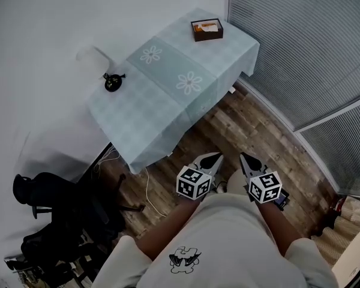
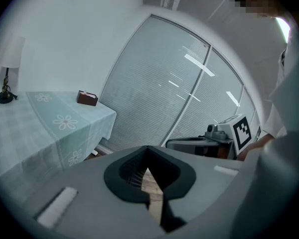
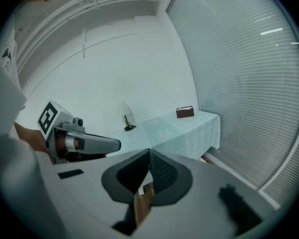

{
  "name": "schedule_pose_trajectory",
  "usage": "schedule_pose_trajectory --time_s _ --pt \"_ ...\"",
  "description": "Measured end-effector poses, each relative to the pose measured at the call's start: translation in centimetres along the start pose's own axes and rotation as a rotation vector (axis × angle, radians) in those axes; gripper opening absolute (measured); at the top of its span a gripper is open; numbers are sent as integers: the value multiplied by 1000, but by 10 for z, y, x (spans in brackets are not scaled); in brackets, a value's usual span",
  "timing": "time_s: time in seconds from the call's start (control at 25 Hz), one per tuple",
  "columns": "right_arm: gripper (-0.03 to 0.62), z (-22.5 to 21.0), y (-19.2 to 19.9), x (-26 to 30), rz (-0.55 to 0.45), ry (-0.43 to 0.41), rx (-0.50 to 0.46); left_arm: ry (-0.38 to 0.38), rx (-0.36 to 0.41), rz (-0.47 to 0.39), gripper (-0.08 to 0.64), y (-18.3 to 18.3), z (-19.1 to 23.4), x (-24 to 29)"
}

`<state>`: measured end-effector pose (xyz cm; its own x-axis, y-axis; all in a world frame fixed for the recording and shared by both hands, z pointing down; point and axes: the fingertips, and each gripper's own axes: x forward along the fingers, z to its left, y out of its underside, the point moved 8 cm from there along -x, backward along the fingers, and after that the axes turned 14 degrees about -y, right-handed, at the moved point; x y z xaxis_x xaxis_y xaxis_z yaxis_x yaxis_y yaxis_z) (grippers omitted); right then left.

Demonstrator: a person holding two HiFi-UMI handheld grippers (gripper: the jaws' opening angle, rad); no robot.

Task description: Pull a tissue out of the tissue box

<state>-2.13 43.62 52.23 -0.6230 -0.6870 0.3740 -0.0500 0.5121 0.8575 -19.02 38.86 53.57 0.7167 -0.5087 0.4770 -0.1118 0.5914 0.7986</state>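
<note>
Two empty grippers held over the floor, with the tissue box well apart from them on the tabletop.

Head view: the left gripper (image 1: 212, 159) and right gripper (image 1: 249, 159) sit side by side close to the person's body, over the wooden floor (image 1: 246, 131). The tissue box (image 1: 207, 29) stands at the far corner of the tabletop (image 1: 138, 113), which is covered by a pale green cloth. A small dark lamp (image 1: 113, 83) stands at the opposite edge, and a black chair (image 1: 54, 206) is lower left. Left gripper view: the jaws meet at their tips with nothing between them, and the brown box sits far off on the cloth. Right gripper view: the jaws are likewise closed on nothing, and the box shows small beyond them near the tabletop's corner.
</note>
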Motion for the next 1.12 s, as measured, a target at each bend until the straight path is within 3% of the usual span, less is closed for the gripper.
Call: schedule_pose_trajectory --time_s 0.28,0.52,0.68,0.84,1.0,1.12 --pt "12 -39 -19 28 -4 35 -6 -21 -29 -11 5 -23 40 28" --pt "12 -131 -53 76 -6 20 25 -57 -34 -8 5 -70 80 103" --pt "12 -207 -91 112 12 -16 46 -108 -67 0 5 -120 106 169" --pt "12 -289 -153 140 22 -56 22 -160 -94 -9 5 -188 121 238" --pt "12 -349 -208 175 79 -157 -91 -233 -119 -94 5 -256 141 286" --pt "12 -371 -235 201 100 -218 -140 -267 -119 -119 5 -285 159 309"
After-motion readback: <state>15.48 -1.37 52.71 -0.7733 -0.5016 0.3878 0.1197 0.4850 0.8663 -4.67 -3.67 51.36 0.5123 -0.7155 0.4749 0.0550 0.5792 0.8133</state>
